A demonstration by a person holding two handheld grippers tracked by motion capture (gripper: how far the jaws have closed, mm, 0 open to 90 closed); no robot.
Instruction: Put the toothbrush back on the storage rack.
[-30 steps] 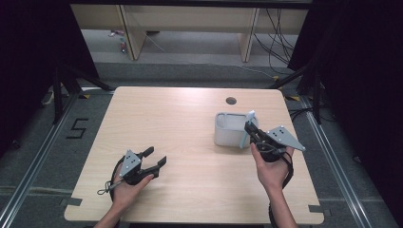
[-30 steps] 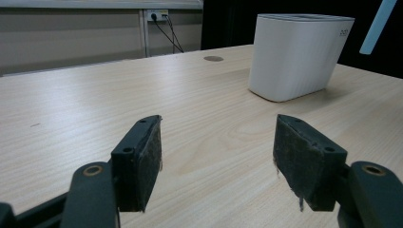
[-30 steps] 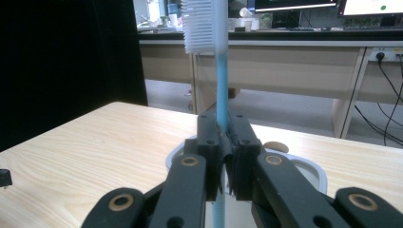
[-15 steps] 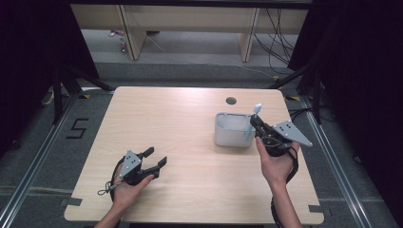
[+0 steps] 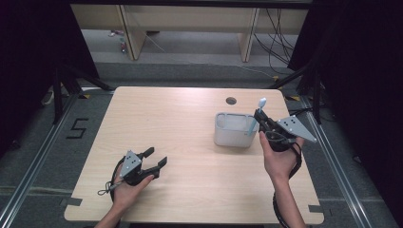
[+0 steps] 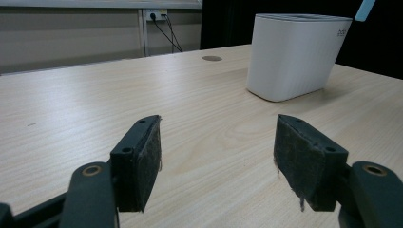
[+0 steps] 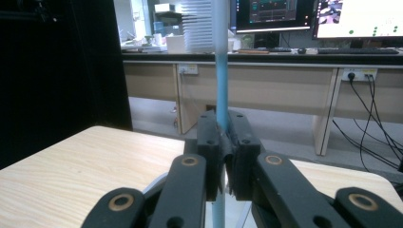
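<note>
Light wood table, round grommet hole near far edge. Grey floor beyond, "5" marking left of table. Wooden bench legs at back, black cables trailing down. Monitors, keyboard, wall sockets on desk in right gripper view.

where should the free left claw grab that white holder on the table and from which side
Grip the white holder across its two long flat walls just below the rim, coming straight down from above. It stands upright with an open top, and its narrow width looks likely to fit the open left claw. Keep to the end away from the right claw, which holds a blue stick at the far end.
</note>
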